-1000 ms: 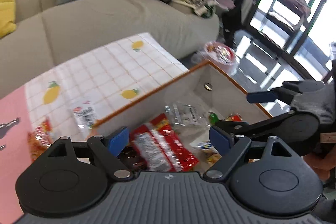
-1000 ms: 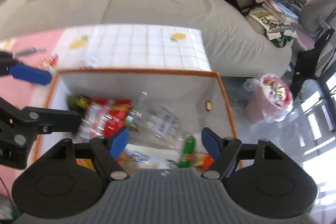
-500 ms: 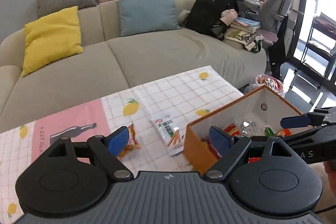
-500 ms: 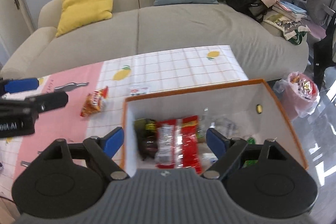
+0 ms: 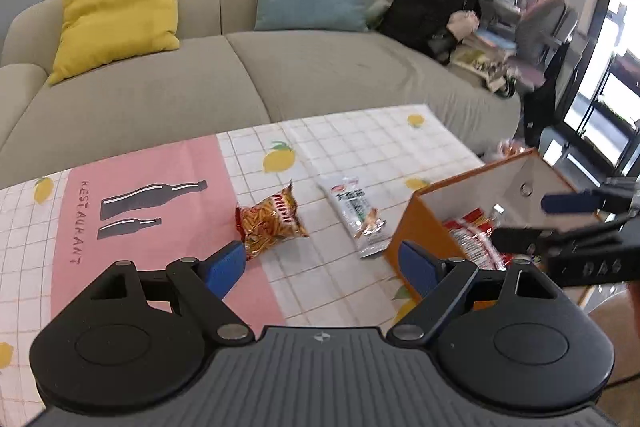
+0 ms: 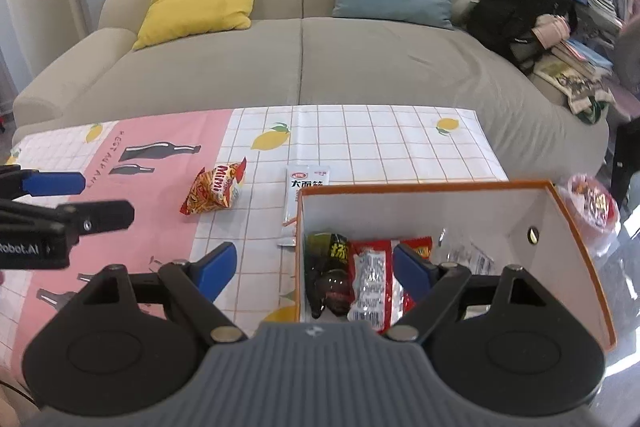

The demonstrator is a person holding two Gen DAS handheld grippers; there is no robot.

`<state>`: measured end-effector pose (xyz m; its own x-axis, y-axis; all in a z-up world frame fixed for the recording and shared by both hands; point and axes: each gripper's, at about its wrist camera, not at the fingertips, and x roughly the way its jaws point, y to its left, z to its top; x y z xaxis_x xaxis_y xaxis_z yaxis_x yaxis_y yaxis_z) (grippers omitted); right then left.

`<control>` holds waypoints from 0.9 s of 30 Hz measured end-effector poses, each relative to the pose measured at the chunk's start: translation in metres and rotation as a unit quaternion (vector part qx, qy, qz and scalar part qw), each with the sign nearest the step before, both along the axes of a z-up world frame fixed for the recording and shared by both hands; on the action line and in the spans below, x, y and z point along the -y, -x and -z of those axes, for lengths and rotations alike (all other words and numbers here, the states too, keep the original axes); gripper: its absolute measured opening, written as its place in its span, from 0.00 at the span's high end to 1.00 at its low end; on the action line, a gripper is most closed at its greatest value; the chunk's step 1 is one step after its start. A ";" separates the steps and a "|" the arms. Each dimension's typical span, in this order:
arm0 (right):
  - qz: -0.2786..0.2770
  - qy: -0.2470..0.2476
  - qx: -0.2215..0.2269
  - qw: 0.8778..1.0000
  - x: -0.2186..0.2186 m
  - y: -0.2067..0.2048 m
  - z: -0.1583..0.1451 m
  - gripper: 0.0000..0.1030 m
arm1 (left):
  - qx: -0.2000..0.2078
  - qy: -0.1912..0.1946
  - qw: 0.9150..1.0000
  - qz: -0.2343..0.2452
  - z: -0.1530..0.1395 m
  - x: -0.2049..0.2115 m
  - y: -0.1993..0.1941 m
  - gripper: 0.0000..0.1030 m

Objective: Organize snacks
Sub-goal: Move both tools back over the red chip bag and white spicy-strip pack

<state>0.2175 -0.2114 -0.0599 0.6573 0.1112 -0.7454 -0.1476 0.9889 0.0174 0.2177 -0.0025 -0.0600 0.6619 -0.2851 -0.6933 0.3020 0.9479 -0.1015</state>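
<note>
The orange snack bag [image 5: 272,223] lies on the surface just beside a white packet [image 5: 356,215], both outside the box [image 6: 576,223]. It looks light, soft and crinkly, best pinched at its puffed middle. The left gripper [image 5: 320,265] hangs wide and empty; the right gripper [image 6: 310,267], also empty, is closing slightly.

We see a bright room lit by daylight from the window [image 5: 612,75] at the right, which is blown out to white in the left view. The floor [image 6: 624,267] at the right edge of the right view shows pale glare. Shadows on the counter [image 5: 360,147] are soft and faint. Both views bend strongly at the edges, with dark rounded corners. The sofa [image 6: 304,67] curves. The left view is slightly smeared at its right side; the right view looks sharper.
</note>
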 end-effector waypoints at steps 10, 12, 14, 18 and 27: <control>-0.032 0.023 -0.026 0.999 -0.009 -0.058 0.003 0.21 | -0.062 0.012 0.998 -0.006 0.020 -0.016 -0.053 0.03; -0.036 0.025 -0.033 0.998 -0.011 -0.071 0.006 0.20 | -0.065 0.011 0.998 -0.012 0.024 -0.017 -0.065 0.03; -0.042 0.028 -0.041 0.998 -0.014 -0.085 0.010 0.19 | -0.072 0.016 0.997 -0.016 0.028 -0.017 -0.076 0.03; -0.055 0.038 -0.054 0.996 -0.022 -0.114 0.021 0.13 | -0.089 0.037 0.995 -0.029 0.037 -0.021 -0.101 0.03; -0.048 0.031 -0.149 0.987 -0.030 -0.176 0.064 0.12 | -0.135 0.049 0.988 -0.055 0.073 -0.020 -0.155 0.03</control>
